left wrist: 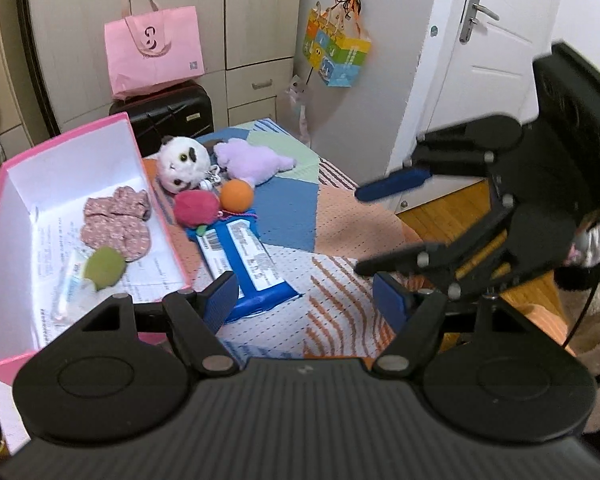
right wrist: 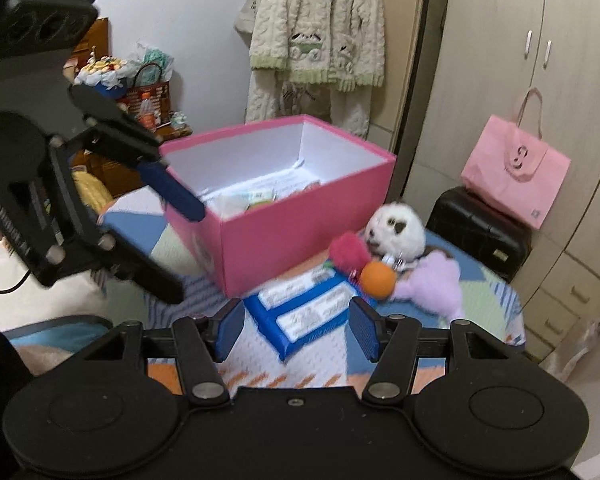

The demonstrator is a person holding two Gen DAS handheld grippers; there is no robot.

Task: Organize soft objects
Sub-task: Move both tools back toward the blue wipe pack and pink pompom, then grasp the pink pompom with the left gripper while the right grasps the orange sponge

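A pink box (left wrist: 4, 184) with a white inside stands on the patchwork bed cover at the left. It holds a pink patterned cloth (left wrist: 116, 220) and a green soft piece (left wrist: 104, 268). Beside it lie a white plush (left wrist: 184, 164), a purple plush (left wrist: 252, 160), an orange ball (left wrist: 237, 195), a red plush ball (left wrist: 194, 207) and a blue packet (left wrist: 244, 264). My left gripper (left wrist: 306, 302) hovers open over the cover, just past the packet's near end. My right gripper (right wrist: 297, 330) is open and empty above the blue packet (right wrist: 300, 320), near the pink box (right wrist: 300, 232) and the orange ball (right wrist: 376, 278).
A pink bag (left wrist: 154, 56) sits on a black suitcase (left wrist: 168, 116) behind the bed. A colourful bag (left wrist: 336, 56) hangs on the wall beside a white door (left wrist: 480, 60). Wood floor (left wrist: 452, 208) lies past the bed's right edge. Knitted clothes (right wrist: 316, 32) hang behind the box.
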